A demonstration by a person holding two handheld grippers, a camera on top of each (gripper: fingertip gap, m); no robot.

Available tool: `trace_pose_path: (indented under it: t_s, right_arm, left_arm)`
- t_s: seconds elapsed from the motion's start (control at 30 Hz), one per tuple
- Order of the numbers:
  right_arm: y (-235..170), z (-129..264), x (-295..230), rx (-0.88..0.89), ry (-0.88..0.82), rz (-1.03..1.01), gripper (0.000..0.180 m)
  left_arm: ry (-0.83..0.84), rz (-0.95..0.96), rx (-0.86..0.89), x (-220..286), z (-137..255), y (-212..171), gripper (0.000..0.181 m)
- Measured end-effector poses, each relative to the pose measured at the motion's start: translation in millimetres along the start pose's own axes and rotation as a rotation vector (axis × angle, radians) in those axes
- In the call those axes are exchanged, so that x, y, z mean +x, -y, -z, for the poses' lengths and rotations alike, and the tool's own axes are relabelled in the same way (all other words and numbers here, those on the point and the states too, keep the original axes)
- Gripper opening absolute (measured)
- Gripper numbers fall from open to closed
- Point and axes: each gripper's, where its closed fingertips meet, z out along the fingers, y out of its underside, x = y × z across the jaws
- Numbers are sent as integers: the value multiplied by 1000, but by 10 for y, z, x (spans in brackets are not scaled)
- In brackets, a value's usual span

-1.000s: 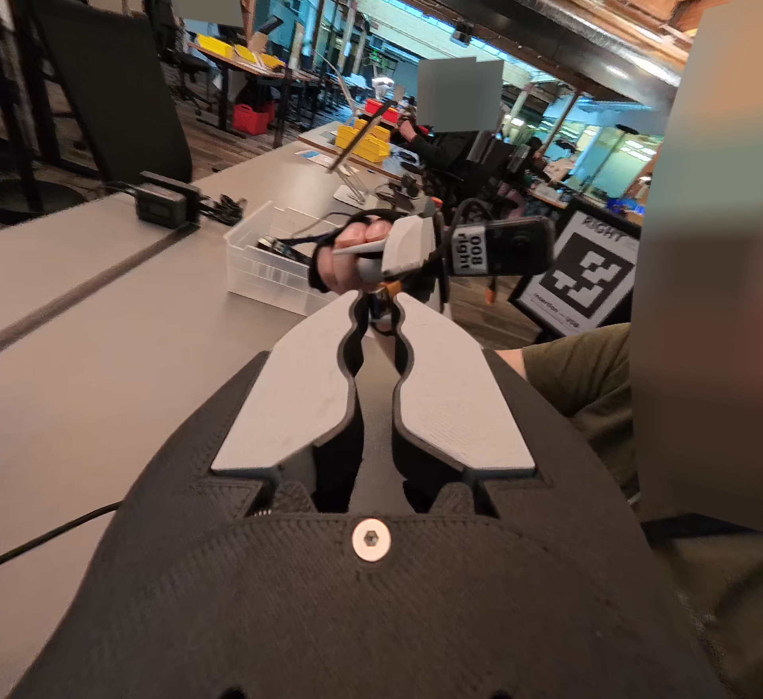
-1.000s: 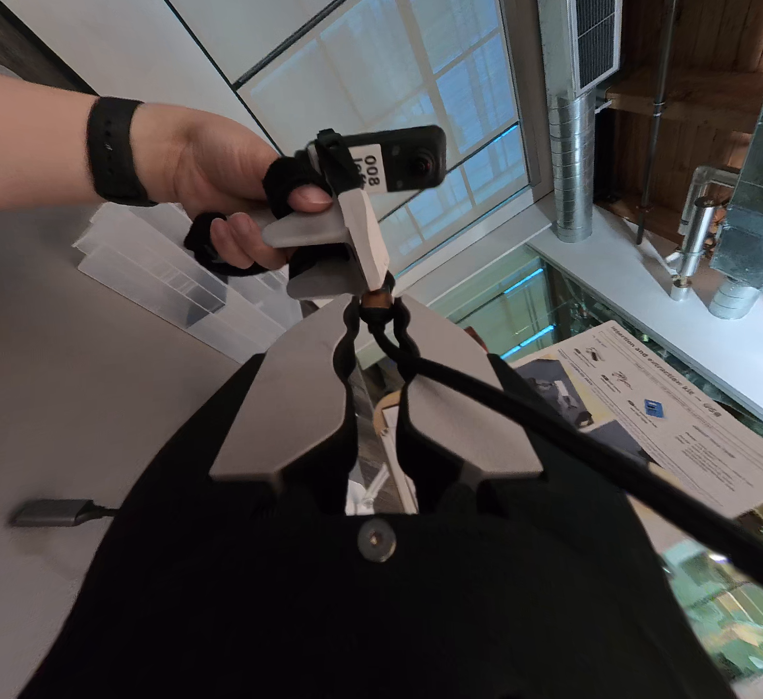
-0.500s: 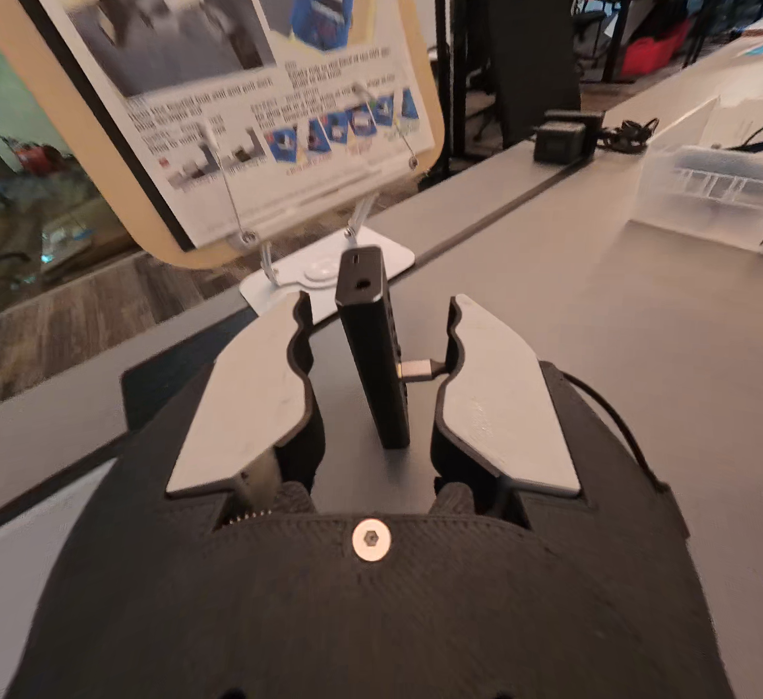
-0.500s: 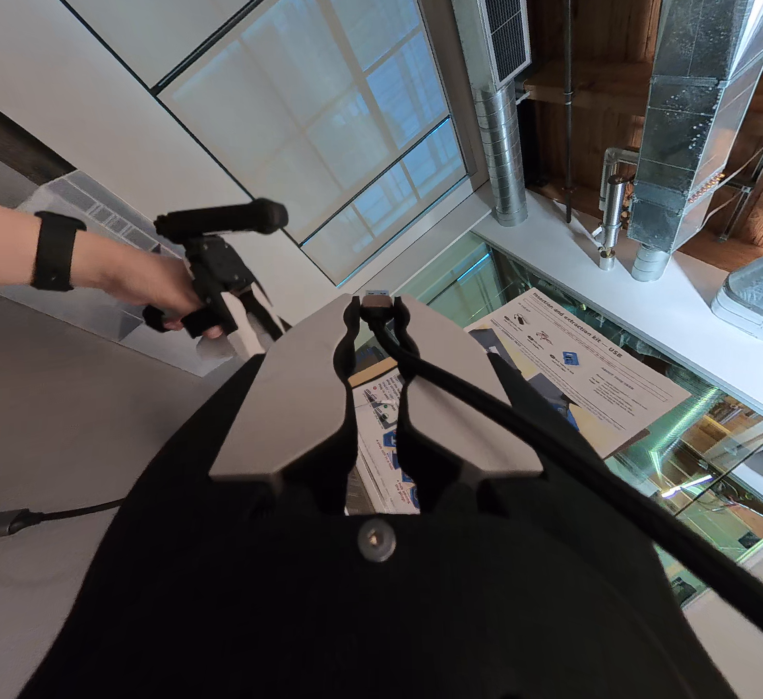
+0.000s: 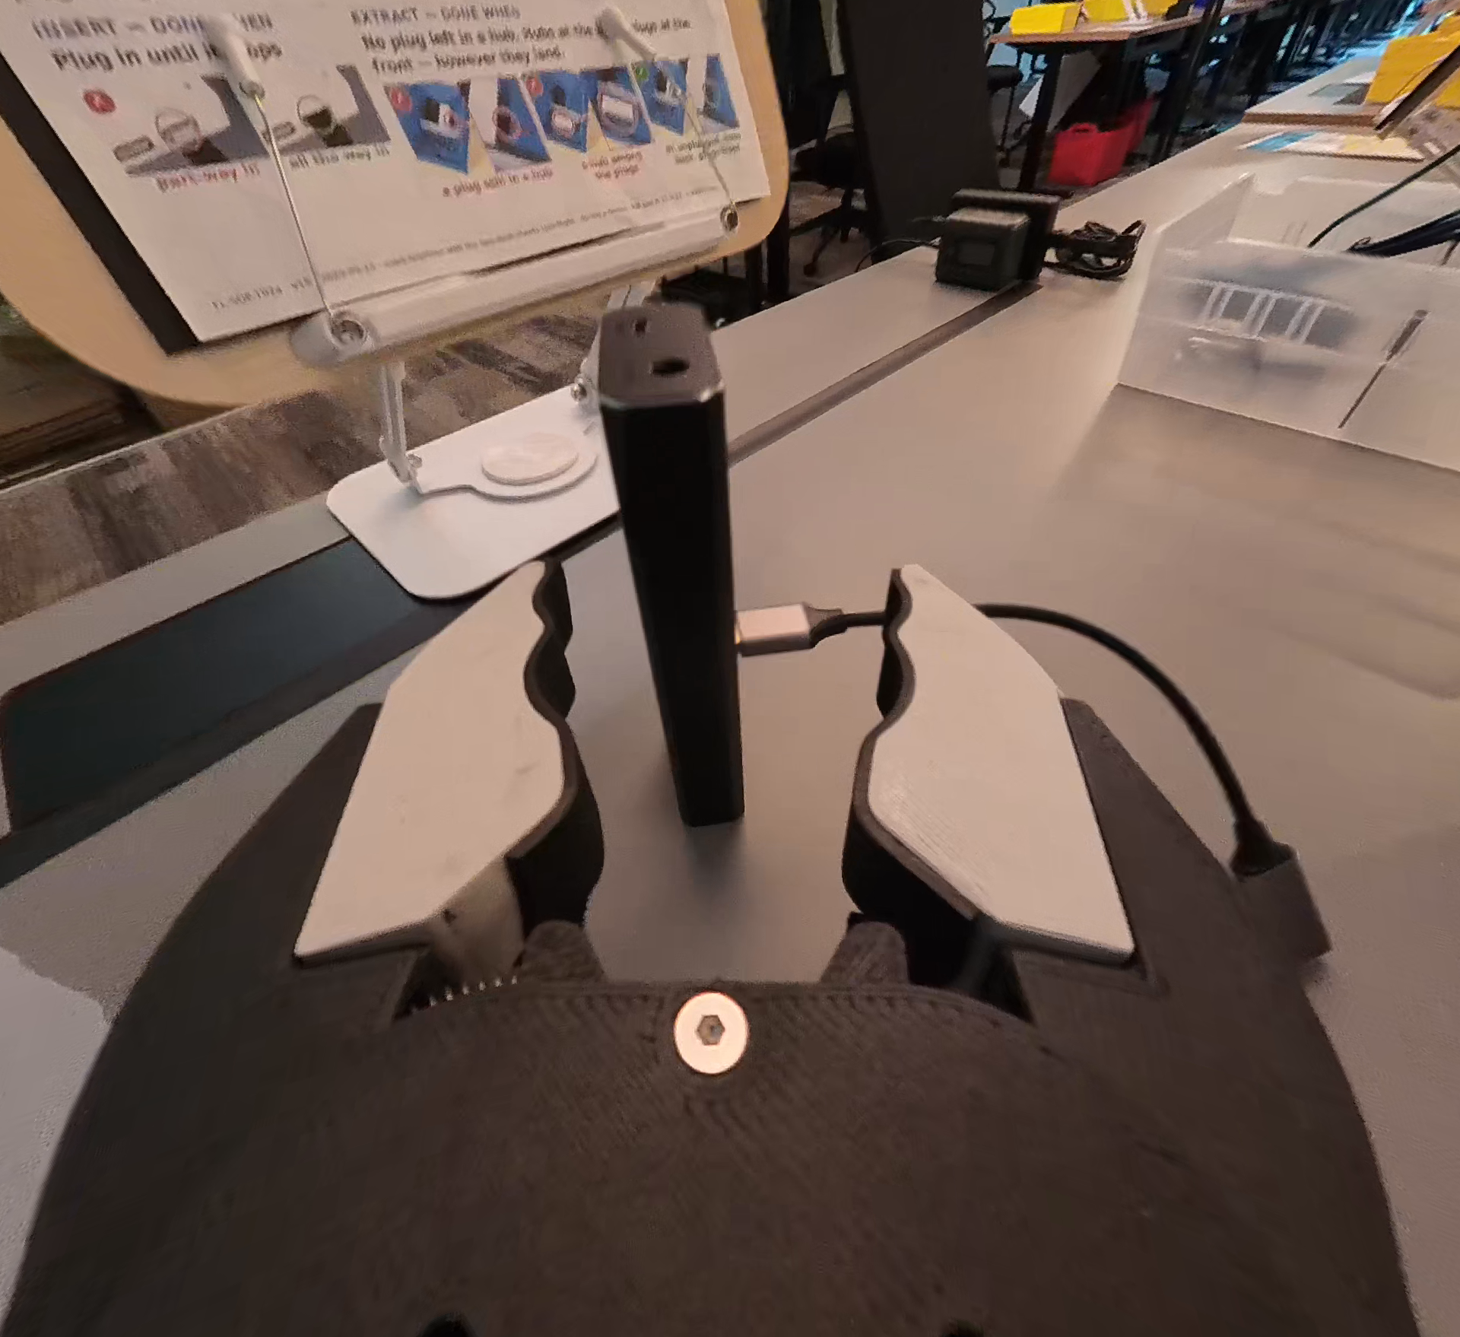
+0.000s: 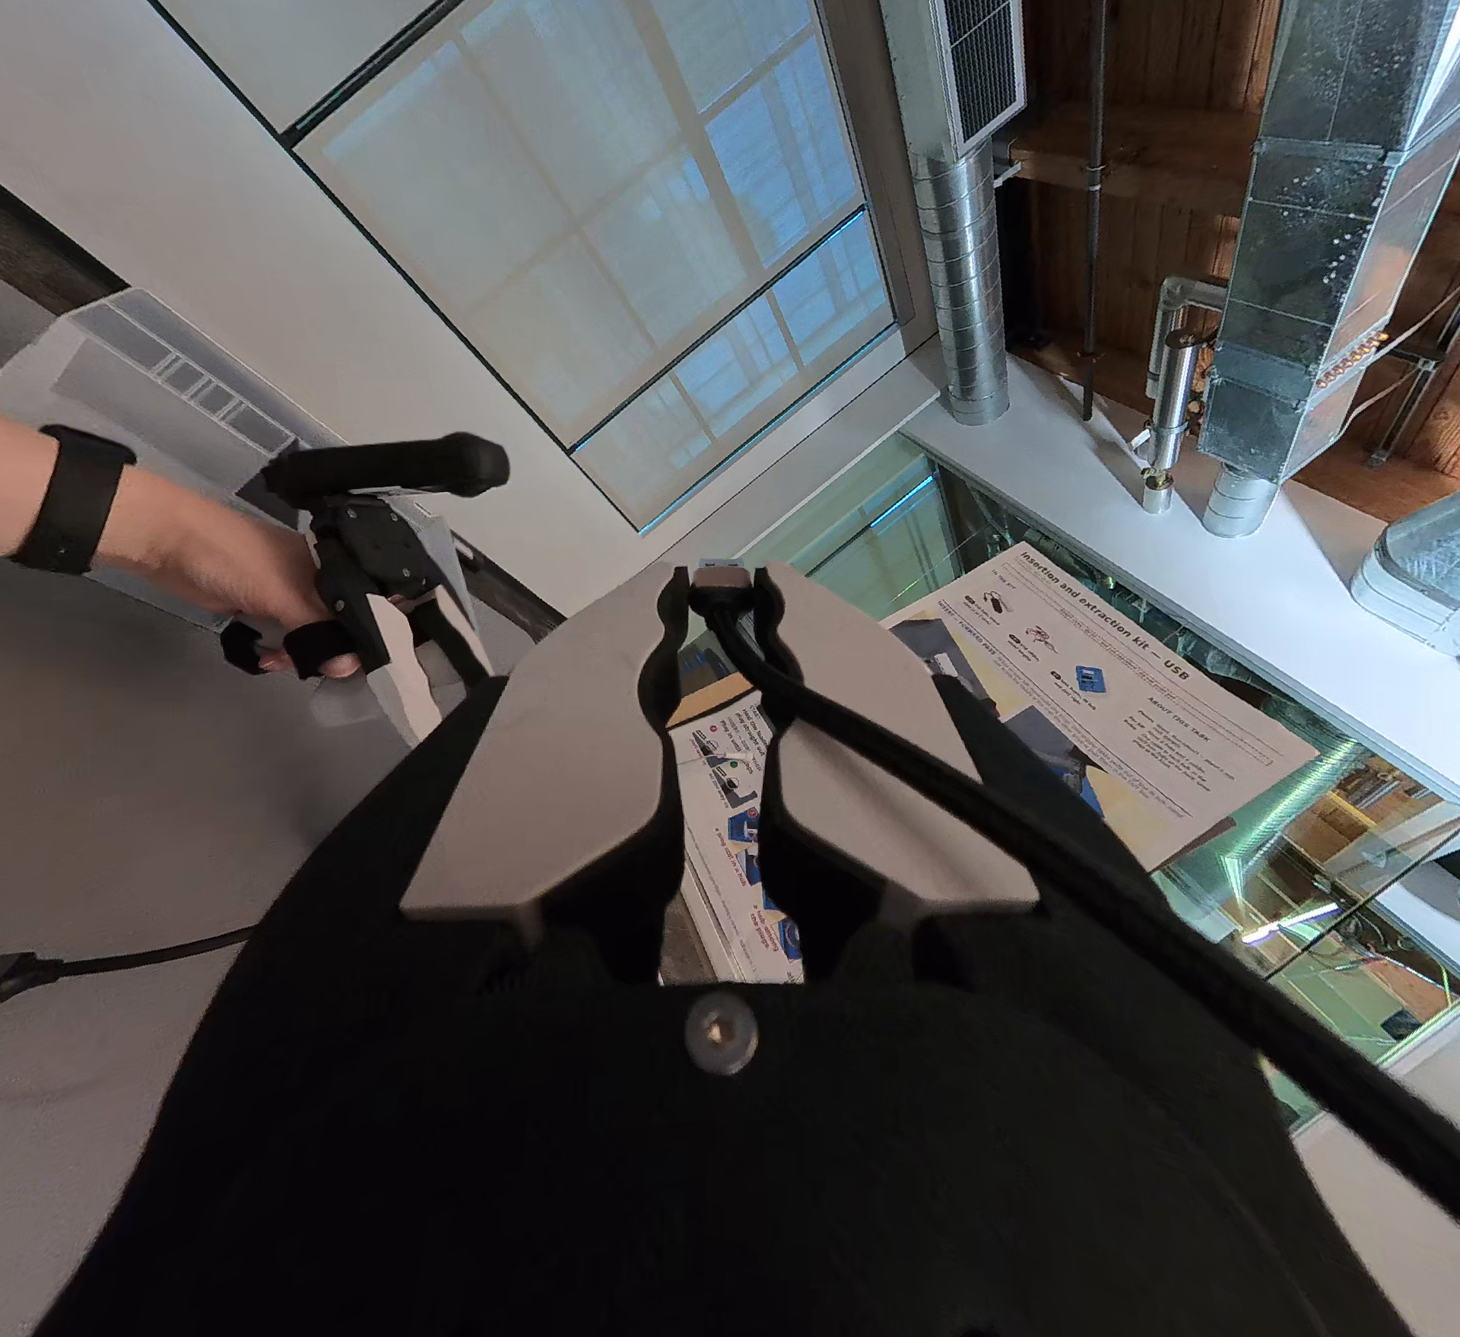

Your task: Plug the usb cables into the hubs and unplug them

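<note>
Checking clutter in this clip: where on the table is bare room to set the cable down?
Free: the grey table between the hub and the clear bin, this side of the dark seam. Crowded: around the hub, flanked by the open left gripper, a plugged cable on its right, the stand base behind it.

I've got a matt black hub [image 5: 671, 564], smooth-sided, on a matt grey desk [image 5: 1027, 548]. My fingers [image 5: 987, 770] look like ribbed grey plastic. The plug [image 5: 770, 629] shines like brushed metal; the bin [image 5: 1296, 319] is frosted plastic.
</note>
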Motion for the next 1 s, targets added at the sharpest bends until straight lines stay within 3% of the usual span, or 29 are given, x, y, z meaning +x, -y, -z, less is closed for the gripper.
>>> trace_pose_path:
  t_s: [0.37,0.6,1.0]
  right_arm:
    - [-32,-9,-10,-10,0,6,15]
    - [-32,-16,-7,-8,-1,4,15]
    - [-96,-16,16,-23,-8,2,15]
  left_arm:
    - [35,20,-153,-57,-232,-514,74]
    - [14,-5,-213,-61,-457,-609,55]
    - [52,35,-284,-163,-541,-704,54]
